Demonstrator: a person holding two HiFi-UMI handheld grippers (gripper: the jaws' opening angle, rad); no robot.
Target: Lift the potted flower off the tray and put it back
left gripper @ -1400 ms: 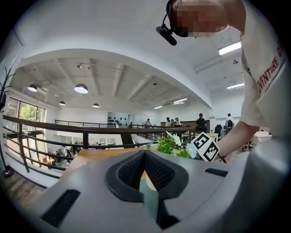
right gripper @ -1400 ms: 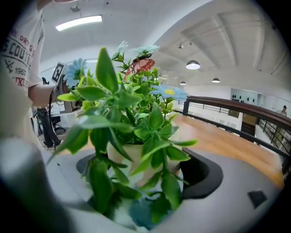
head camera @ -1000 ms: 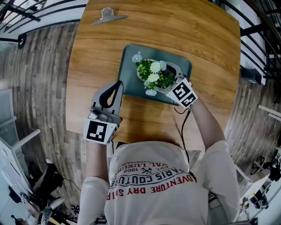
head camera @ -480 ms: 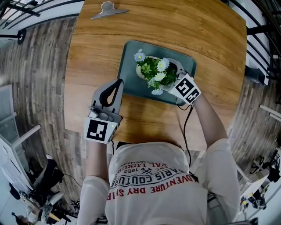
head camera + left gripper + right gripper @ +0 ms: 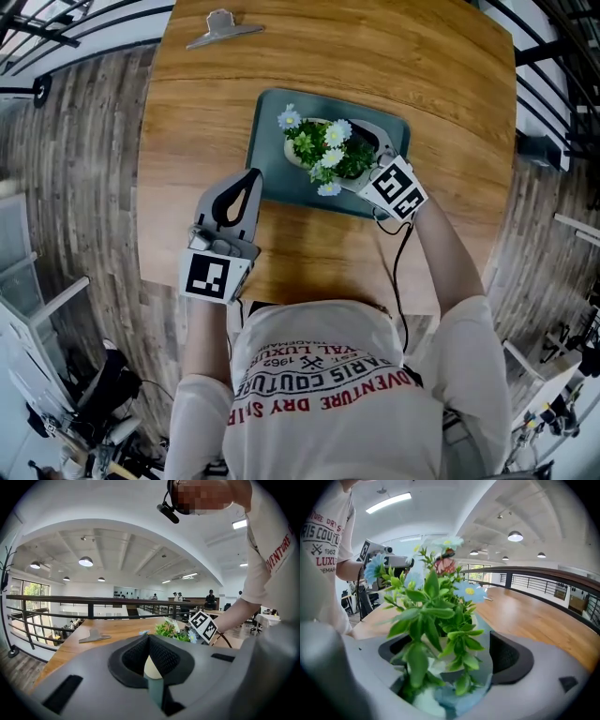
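The right gripper (image 5: 345, 157) had the potted flower (image 5: 323, 155) between its jaws. In the right gripper view the cream pot sat squarely between the two dark pads, foliage spilling up and over them. The pads appeared to be grasping the pot's sides rather than standing clear of it. The pot stood upright, its stems rising straight up. The jaws came in level from the person's side, so they crossed the pot's long axis at about a right angle.

Directly beneath those jaws lay the teal tray (image 5: 323, 101), which sat on the wooden tabletop (image 5: 422, 75). Whether the pot's base touched the tray or hung just above it could not be told from either view.

The left gripper (image 5: 253, 176) lay on the tabletop, jaws clenched together on nothing, their tips at the tray's near-left edge. From those jaws the pot lay ahead and to the right, near but apart.

By the look of it, the coming move hung on the vertical line between pot and tray. The right hand alone was placed to carry it, and the lift or set-down would need to be straight to keep the pot from tilting.
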